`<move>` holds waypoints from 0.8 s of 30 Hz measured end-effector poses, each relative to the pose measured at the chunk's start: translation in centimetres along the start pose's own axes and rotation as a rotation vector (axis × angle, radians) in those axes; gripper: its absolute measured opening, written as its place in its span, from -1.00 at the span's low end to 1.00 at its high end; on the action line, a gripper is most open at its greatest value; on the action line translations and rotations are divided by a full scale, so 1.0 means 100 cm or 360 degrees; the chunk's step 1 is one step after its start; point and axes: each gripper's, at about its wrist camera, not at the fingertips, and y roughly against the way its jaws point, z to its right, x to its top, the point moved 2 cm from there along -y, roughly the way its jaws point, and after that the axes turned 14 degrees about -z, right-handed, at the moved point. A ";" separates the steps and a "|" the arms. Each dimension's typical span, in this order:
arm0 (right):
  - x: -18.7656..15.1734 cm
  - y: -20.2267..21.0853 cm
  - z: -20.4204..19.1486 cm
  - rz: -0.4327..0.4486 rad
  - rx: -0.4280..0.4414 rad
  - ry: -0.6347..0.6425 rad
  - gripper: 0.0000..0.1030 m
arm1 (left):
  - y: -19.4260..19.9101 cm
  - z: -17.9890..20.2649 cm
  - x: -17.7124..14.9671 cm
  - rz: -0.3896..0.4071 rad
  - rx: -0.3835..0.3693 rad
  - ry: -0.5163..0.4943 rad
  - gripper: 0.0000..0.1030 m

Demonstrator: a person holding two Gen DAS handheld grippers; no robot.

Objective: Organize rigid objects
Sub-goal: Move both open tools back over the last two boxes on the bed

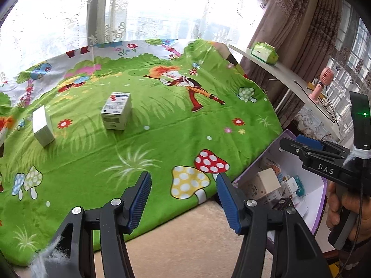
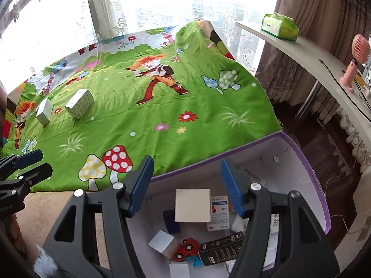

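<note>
Item: two boxes left on bed cover, printed box (image 1: 116, 110) and plain white box (image 1: 43, 129), lying toward ten o'clock of my left tongs (image 1: 183, 200), the nearer pair, parted and empty; right tongs (image 2: 186, 186) parted, empty, over purple bin (image 2: 308, 176).

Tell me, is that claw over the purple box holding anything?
No, the right claw hangs open above the purple box, with nothing between its blue pads.

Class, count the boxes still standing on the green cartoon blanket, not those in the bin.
2. A plain white cardboard box near the blanket's left edge, and a printed white carton just right of it. None seems hidden.
</note>
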 end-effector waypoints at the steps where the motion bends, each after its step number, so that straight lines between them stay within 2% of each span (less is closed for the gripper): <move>1: 0.004 0.000 -0.007 0.0005 0.0007 0.0018 0.25 | 0.002 -0.007 0.002 0.0005 0.0011 0.0014 0.15; 14: 0.050 -0.006 -0.097 0.0057 0.0122 0.0228 0.29 | 0.021 -0.091 0.028 0.0084 0.0144 0.0187 0.15; 24: 0.084 -0.014 -0.154 0.0074 0.0206 0.0306 0.34 | 0.026 -0.138 0.047 0.0151 0.0302 0.0309 0.15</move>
